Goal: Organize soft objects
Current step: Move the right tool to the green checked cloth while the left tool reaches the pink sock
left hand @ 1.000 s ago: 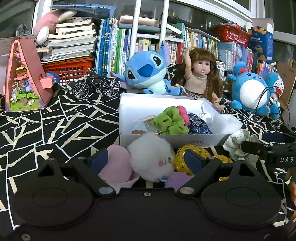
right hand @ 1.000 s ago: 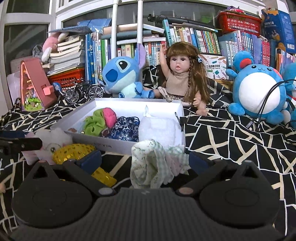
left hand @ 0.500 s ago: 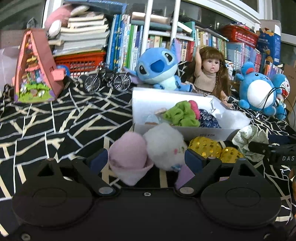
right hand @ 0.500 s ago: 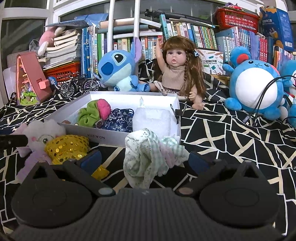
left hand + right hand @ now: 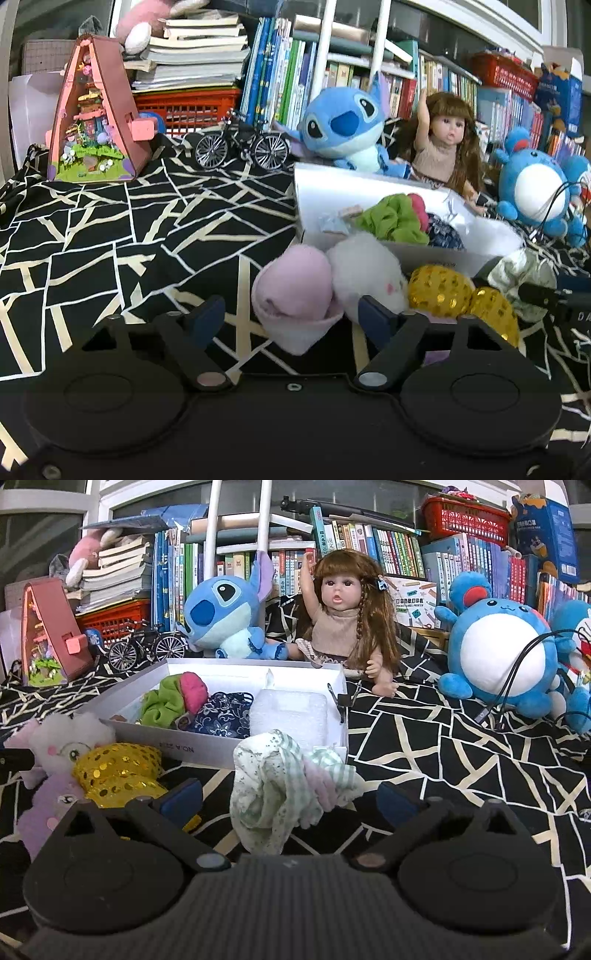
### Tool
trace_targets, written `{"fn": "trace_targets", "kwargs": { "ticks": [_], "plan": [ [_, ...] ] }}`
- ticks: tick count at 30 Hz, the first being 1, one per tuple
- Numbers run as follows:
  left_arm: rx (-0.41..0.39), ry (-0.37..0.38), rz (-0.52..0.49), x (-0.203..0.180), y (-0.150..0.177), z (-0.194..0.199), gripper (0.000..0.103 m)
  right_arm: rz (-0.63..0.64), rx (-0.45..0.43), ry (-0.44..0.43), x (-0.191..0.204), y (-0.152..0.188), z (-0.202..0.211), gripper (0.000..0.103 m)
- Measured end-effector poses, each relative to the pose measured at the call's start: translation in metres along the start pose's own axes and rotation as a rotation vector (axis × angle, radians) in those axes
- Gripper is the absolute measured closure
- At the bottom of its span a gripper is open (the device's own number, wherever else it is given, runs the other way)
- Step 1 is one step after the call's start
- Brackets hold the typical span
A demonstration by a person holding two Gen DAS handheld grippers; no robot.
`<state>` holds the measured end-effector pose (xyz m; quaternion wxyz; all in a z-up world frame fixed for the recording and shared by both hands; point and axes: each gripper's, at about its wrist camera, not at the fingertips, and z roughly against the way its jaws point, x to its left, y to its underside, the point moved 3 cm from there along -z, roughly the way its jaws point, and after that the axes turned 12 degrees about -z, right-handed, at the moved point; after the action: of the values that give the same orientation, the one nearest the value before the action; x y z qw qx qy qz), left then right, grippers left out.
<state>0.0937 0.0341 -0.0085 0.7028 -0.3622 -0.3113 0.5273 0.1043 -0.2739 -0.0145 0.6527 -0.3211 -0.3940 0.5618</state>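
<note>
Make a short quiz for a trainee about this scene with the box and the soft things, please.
1. True or false: the green scrunchie lies inside the white box.
2. Which thing sits between the fingers of the right claw? A) the doll B) the pale patterned cloth C) the blue floral pouch
3. Fill in: the toy bicycle stands on the ____ side of the box.

Key: 1 true; 2 B; 3 left.

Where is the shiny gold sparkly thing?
The gold sequin toy lies on the black patterned cloth, low on the left in the right wrist view, in front of the white box and right beside the white fluffy plush.
</note>
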Motion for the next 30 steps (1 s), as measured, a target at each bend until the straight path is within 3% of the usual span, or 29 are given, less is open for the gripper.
{"fn": "trace_targets", "kwargs": {
  "ticks": [3,19,26,30],
  "plan": [
    [0.01,0.004,-0.003,0.0,0.004,-0.002,0.034,0.019,0.003,0.004,0.001,0.001,-0.001,0.0],
    [0.029,-0.005,0.0,-0.003,0.001,-0.023,0.035,0.066,0.032,0.013,0.01,-0.002,-0.013,0.009],
    [0.037,-0.006,0.015,-0.002,0.001,-0.028,0.032,0.059,0.059,0.037,0.007,-0.009,-0.027,0.008],
    [0.044,-0.007,0.033,0.0,0.001,-0.032,0.03,0.074,0.072,0.049,0.006,-0.011,-0.034,0.001]
  ]
}}
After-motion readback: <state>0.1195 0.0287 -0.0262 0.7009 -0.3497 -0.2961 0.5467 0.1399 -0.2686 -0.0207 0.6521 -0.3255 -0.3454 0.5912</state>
